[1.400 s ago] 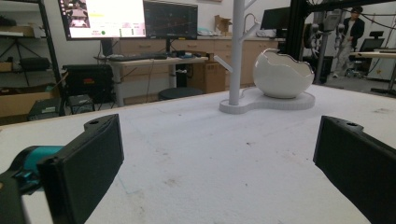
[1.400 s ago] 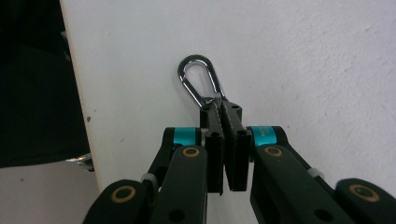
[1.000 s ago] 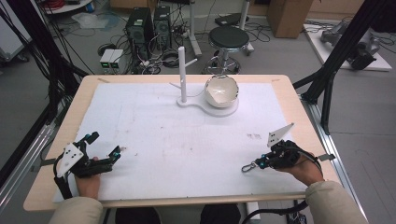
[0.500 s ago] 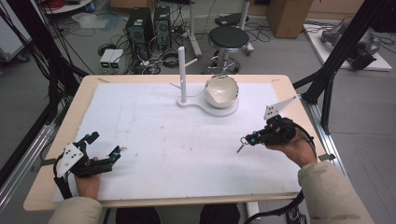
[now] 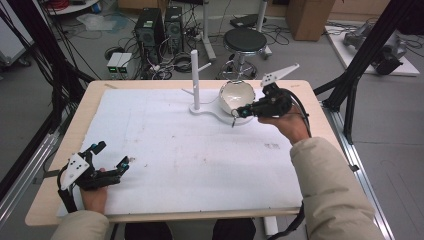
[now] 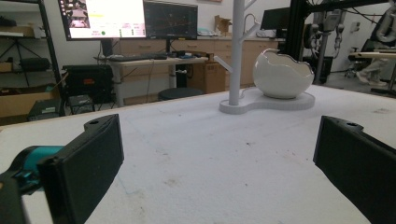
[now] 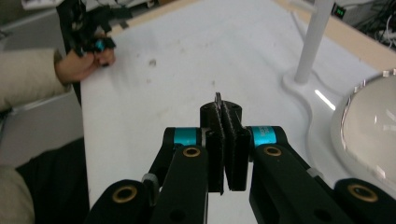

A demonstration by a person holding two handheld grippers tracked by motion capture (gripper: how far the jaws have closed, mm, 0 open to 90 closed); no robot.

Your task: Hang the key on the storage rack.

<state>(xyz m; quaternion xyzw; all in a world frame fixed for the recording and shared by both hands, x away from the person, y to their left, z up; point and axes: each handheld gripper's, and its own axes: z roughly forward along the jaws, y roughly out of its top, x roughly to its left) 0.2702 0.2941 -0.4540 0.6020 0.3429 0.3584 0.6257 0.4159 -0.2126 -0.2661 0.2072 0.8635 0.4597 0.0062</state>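
A white stand (image 5: pixel 195 75) with a post and short branches rises from a flat base at the far middle of the table, and a white egg-shaped bowl (image 5: pixel 234 94) sits on that base. My right gripper (image 5: pixel 239 112) hovers by the bowl's front right, shut on a small thin metal piece (image 5: pixel 233 120) that hangs from its tip. In the right gripper view the jaws (image 7: pixel 226 109) are pressed together with the metal piece (image 7: pixel 217 97) poking out, the post (image 7: pixel 313 37) and bowl (image 7: pixel 369 126) to the right. My left gripper (image 5: pixel 111 155) rests open at the table's near left, nothing between its jaws (image 6: pixel 215 154).
A white sheet (image 5: pixel 175 150) covers the wooden table (image 5: pixel 310 100). Black frame posts (image 5: pixel 360 70) stand at the table's right and left sides. A stool (image 5: pixel 245 40) and computers are on the floor beyond the far edge.
My right gripper has travelled from the near right of the table forward and left to the bowl, carrying the small metal piece. The left gripper has stayed put.
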